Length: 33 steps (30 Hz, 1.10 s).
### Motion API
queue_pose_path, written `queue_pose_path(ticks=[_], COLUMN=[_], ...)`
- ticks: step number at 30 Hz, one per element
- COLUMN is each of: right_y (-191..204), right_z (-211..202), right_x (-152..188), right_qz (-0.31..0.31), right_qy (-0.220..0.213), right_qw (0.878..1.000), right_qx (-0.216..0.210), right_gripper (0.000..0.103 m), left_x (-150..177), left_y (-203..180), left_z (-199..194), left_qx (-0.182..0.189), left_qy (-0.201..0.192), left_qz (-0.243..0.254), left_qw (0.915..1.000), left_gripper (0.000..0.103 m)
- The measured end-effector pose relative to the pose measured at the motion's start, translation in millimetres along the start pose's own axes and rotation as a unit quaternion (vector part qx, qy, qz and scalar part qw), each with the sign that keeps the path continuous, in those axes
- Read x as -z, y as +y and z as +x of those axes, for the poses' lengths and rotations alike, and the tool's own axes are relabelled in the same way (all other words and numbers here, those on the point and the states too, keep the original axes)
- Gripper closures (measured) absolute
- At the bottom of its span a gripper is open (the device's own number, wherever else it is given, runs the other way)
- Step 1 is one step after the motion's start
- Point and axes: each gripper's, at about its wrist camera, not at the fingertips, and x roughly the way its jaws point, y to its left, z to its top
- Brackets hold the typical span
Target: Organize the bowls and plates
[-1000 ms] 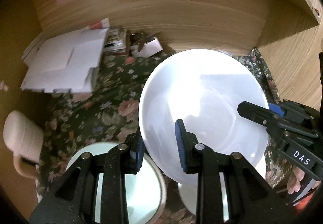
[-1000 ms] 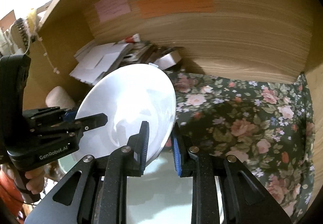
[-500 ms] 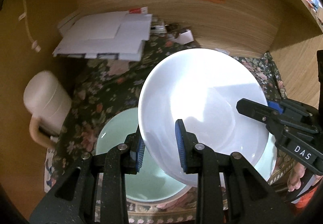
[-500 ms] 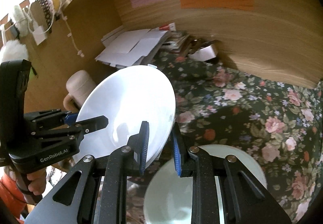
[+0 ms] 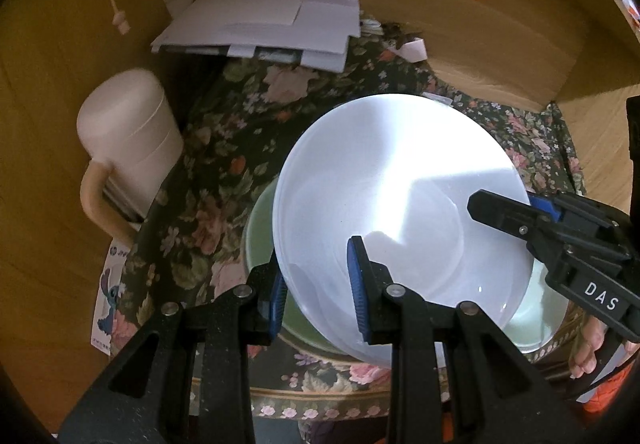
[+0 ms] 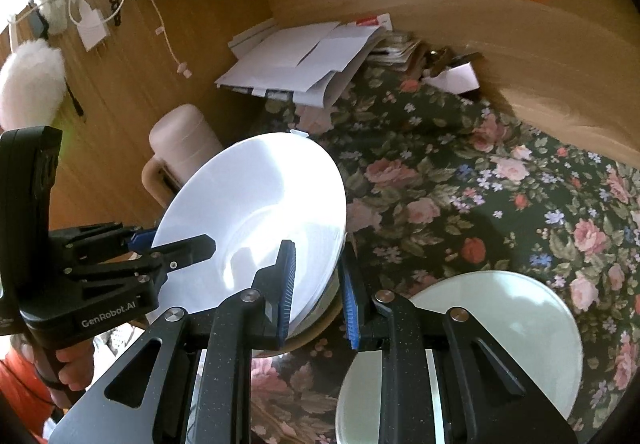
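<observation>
A white deep plate (image 5: 400, 204) hangs tilted in the air between both grippers. My left gripper (image 5: 316, 292) is shut on its near rim, one blue pad above and one below. My right gripper (image 5: 516, 206) is shut on the rim at the right. In the right wrist view the same white plate (image 6: 260, 204) sits in my right gripper (image 6: 318, 286), and my left gripper (image 6: 176, 244) pinches its left edge. Directly beneath the plate lies a pale green bowl (image 5: 260, 244), mostly hidden. A pale green plate (image 6: 500, 324) rests on the cloth at lower right.
A floral tablecloth (image 6: 480, 184) covers the table, boxed in by wooden walls. A cream mug (image 5: 132, 148) stands at the left wall. A stack of white papers (image 5: 264, 28) fills the back corner. The table's front edge (image 5: 320, 404) runs just below the green bowl.
Both grippers carried the white plate leftward and slightly down together. The green bowl now lies under it, and the cream mug and papers have drawn nearer in view.
</observation>
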Motion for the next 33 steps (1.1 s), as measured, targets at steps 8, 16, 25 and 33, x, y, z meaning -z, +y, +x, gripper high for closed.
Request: queue_pose_path(ticks=[8,16,25,33], right_y=[2.8,3.4,2.0,-1.2], right_z=[14.4,24.9,27.7,21.6], right_x=[5.5,8.6,8.2,7.9], right_qz=[0.002,0.002,-0.006,-0.014], right_qy=[0.019,0.035,0.050,0.042], right_qw=[1.000,0.999,0.999,0.999], right_qx=[-0.003,-0.005,-0.005,0.002], right_gripper=[0.083,0.082,0.078,0.077], left_x=[6.1,8.7,8.9,5.0], left_y=[8.3,14.2,14.5,15.6], left_z=[5.6,9.8,18.7,23.5], left_qx=[0.001,0.007,0.012,0.004], left_qy=[0.010,0.013,0.016,0.012], left_qz=[-0.009,-0.014,-0.013,-0.016], left_qw=[0.9999,0.9998,0.9997,0.9998], left_gripper=[0.074,0.074,0.074,0.074])
